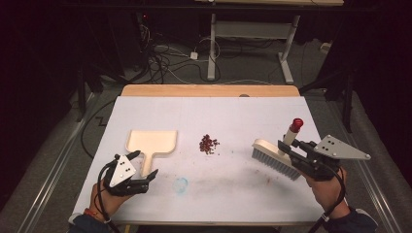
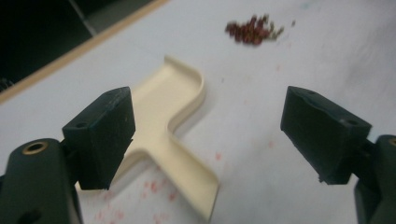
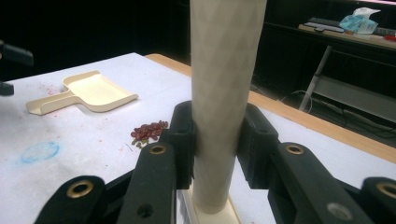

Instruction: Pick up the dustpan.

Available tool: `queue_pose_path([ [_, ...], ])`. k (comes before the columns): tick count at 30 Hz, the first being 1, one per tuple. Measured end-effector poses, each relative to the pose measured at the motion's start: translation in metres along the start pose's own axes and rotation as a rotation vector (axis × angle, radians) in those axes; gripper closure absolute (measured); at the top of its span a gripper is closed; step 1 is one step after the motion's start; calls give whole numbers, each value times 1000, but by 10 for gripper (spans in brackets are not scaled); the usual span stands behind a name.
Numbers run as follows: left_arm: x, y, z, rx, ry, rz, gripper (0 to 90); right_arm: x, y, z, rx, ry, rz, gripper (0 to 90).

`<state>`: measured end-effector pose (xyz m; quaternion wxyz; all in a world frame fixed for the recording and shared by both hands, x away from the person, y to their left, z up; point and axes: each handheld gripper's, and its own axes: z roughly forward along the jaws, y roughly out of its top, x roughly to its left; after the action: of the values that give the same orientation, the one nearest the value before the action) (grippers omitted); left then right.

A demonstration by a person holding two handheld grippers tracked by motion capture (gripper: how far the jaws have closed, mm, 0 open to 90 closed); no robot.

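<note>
Table (image 1: 214,194): white top, wood edge at far side, faint blue ring stain near front centre.

Dustpan (image 1: 153,142): cream, flat on table, left of centre, handle pointing toward person. Pan is bare inside; no beans in it. Left gripper (image 1: 145,167) sits at the handle's near end, jaws wide apart. Left gripper view: handle runs up between the jaws, closer to the left pad, w/ no pad pressing on it. Reddish specks on the table around the handle tip.

Brush (image 1: 274,158): cream back, grey bristles, on table at right, bristles down & angled toward centre. Handle rises w/ a red cap at top. Right gripper (image 3: 217,154) clamped on the handle low down, near the brush back; both pads tight vs. the cream shaft.

Bean pile (image 1: 209,144): small dark-red heap, on table betw. dustpan & brush, nearer the dustpan, touching neither.

View diffs: high view gives the red cap & bristles; right gripper view cuts these off but shows the grip close up, plus dustpan's raised rim from the side. Left gripper view shows the specks by the handle, too fine to make out from above.
</note>
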<state>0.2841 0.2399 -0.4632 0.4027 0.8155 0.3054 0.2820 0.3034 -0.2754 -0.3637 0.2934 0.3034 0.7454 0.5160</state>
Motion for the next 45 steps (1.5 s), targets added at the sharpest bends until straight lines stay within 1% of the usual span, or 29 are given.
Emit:
queue_pose_path([
  [1, 0, 0, 0, 0, 0, 0, 175, 0, 0, 0, -3, 0, 4, 705],
  [2, 3, -4, -2, 14, 5, -17, 175, -1, 0, 0, -3, -2, 9, 705],
  [5, 3, -3, -5, 13, -5, -40, 175, 0, -2, 2, 4, -1, 4, 705],
  [8, 2, -1, -5, 7, 0, -27, 174, 1, -1, 3, 6, -1, -10, 705],
  [9, 1, -1, -4, 20, 1, -20, 174, 1, -1, 3, 6, -1, -10, 705],
  [10, -1, -2, -2, 66, 9, -31, 175, 2, -1, 4, 0, -1, -16, 705],
  [11, -1, -2, -2, 66, 9, -31, 182, 3, 0, 4, -2, -1, -16, 705],
  [12, -1, -2, 1, 107, 30, -65, 189, 3, 0, 4, -2, 0, -17, 705],
  [14, 0, -4, 8, 158, 25, -135, 190, 4, 0, 5, -1, 0, -18, 705],
  [16, 1, -5, 13, 205, 24, -171, 195, 6, 0, 8, 9, 2, -31, 705],
  [17, 1, -5, 13, 205, 24, -171, 195, 7, 0, 9, 9, 4, -33, 705],
  [18, 2, -3, 12, 197, 15, -195, 195, 7, 0, 10, 9, 7, -39, 705],
  [20, 3, -2, 13, 196, 17, -208, 195, 7, 0, 12, 14, 14, -37, 705],
  [22, 6, 1, 18, 216, 37, -227, 195, 7, 0, 13, 14, 16, -34, 705],
  [23, 8, 3, 21, 220, 30, -241, 195, 6, -1, 13, 15, 13, -34, 704],
  [25, 14, 8, 33, 254, 51, -246, 195, 6, -1, 13, 13, 1, -41, 704],
  [26, 14, 8, 33, 254, 51, -246, 196, 7, -1, 13, 12, -10, -44, 704],
  [28, 18, 8, 41, 283, 54, -283, 229, 8, -1, 12, 12, -21, -55, 704],
  [29, 20, 5, 47, 306, 35, -320, 275, 8, -1, 12, 15, -23, -57, 704],
  [30, 20, 5, 47, 306, 35, -320, 290, 9, -1, 12, 16, -25, -62, 703],
  [31, 18, 1, 50, 337, 38, -334, 291, 9, -1, 12, 19, -28, -68, 704],
  [32, 18, 1, 50, 337, 38, -334, 294, 10, -1, 12, 23, -31, -73, 703],
  [33, 18, -1, 51, 343, 42, -347, 335, 10, -2, 13, 24, -36, -74, 703],
  [34, 19, -2, 53, 341, 45, -366, 371, 10, -2, 13, 25, -37, -72, 703],
  [36, 21, -5, 58, 350, 44, -399, 381, 10, -2, 14, 28, -39, -68, 703],
  [38, 23, -6, 61, 334, 51, -430, 404, 11, -3, 14, 30, -41, -69, 703],
  [41, 25, -4, 67, 327, 74, -428, 457, 12, -3, 15, 34, -35, -71, 703],
  [42, 26, -2, 70, 334, 83, -400, 466, 12, -3, 16, 35, -34, -70, 703],
  [45, 29, -1, 72, 325, 77, -398, 537, 12, -3, 16, 38, -27, -75, 704],
])
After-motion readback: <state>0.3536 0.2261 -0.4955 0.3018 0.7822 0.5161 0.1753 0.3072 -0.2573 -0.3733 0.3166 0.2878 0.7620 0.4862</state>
